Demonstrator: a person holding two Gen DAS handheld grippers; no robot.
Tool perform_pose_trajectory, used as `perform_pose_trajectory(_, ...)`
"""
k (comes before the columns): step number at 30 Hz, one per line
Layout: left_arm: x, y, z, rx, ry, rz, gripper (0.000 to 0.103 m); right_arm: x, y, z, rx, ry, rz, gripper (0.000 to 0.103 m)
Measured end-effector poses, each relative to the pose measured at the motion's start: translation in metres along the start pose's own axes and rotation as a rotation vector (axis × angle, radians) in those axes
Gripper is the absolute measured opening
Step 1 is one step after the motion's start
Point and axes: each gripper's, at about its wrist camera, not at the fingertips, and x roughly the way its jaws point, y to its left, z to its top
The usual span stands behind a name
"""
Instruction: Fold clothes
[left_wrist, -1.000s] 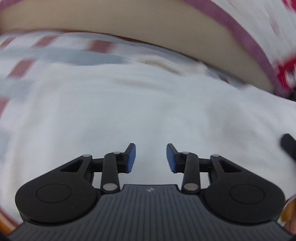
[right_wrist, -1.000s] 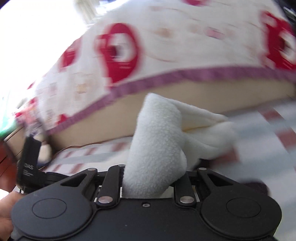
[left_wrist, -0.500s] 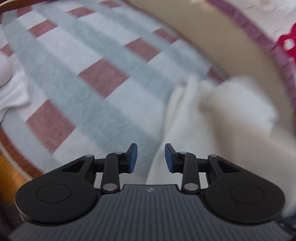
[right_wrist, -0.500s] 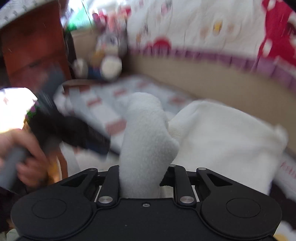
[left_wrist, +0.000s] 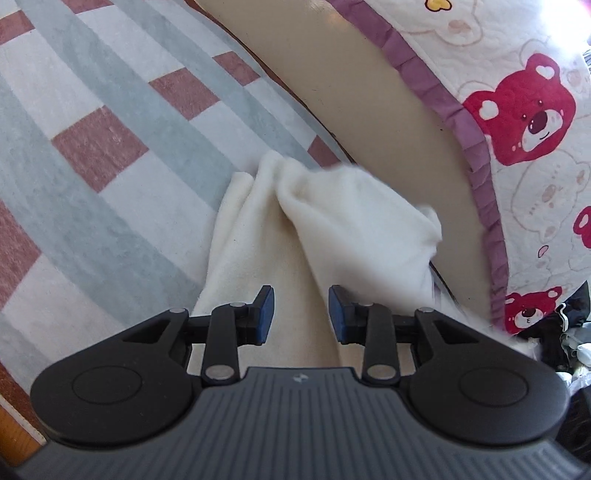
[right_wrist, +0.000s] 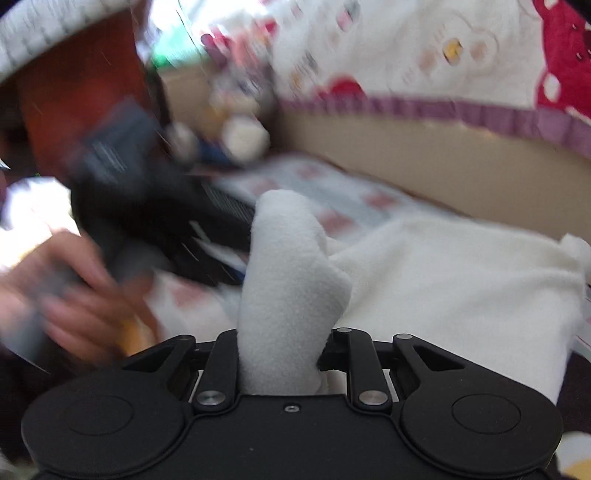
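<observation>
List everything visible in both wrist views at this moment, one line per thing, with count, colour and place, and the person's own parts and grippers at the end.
fleece garment: one, cream-white, lying on the rug beside the bed, one bunched end raised in the right gripper
rug: one, checked in grey-green, white and dull red, on the floor under the garment
bed base: one, beige, behind the garment
bedspread: one, white with red bears and a purple frill, hanging over the bed base
clutter at the rug's far end: blurred, cannot tell count
hand: one, at the left of the right wrist view, holding the left gripper
left gripper: black with blue pads, open above the garment
right gripper: black, shut on the garment
</observation>
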Motion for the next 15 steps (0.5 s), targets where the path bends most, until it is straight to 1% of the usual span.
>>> perform_pose_trajectory(1, -0.002, 0.001, 0.001, 0.0, -0.002, 0.023, 0.031, -0.002, 0.002, 0.007, -0.009, -0.013, 0.03, 0.023)
perform_pose_trajectory(2, -0.003, 0.004, 0.003, -0.001, -0.007, 0.038, 0.031, 0.0, 0.006, 0.012, -0.03, -0.012, 0.038, 0.023)
perform_pose_trajectory(4, -0.006, 0.014, 0.005, -0.014, -0.016, 0.046, 0.031, 0.021, 0.016, 0.008, -0.08, 0.044, 0.001, 0.023)
perform_pose_trajectory(6, -0.004, 0.024, 0.004, -0.038, 0.008, 0.078, 0.031, 0.046, 0.021, -0.004, -0.076, 0.118, -0.014, 0.023)
perform_pose_trajectory(7, -0.003, 0.029, 0.003, -0.052, 0.022, 0.095, 0.031, 0.055, 0.026, -0.01, -0.086, 0.141, -0.022, 0.023)
perform_pose_trajectory(8, -0.003, 0.033, 0.002, -0.07, 0.035, 0.102, 0.031, 0.06, 0.032, -0.014, -0.113, 0.156, -0.039, 0.024)
perform_pose_trajectory(10, -0.009, 0.036, 0.002, -0.101, 0.03, 0.075, 0.031, 0.064, 0.043, -0.016, -0.168, 0.163, -0.074, 0.024)
perform_pose_trajectory(13, -0.018, 0.029, 0.004, -0.069, 0.012, 0.066, 0.031, 0.069, 0.045, -0.01, -0.136, 0.186, -0.097, 0.025)
perform_pose_trajectory(15, -0.022, 0.026, 0.006, -0.059, 0.014, 0.083, 0.031, 0.072, 0.042, -0.007, -0.064, 0.192, -0.103, 0.025)
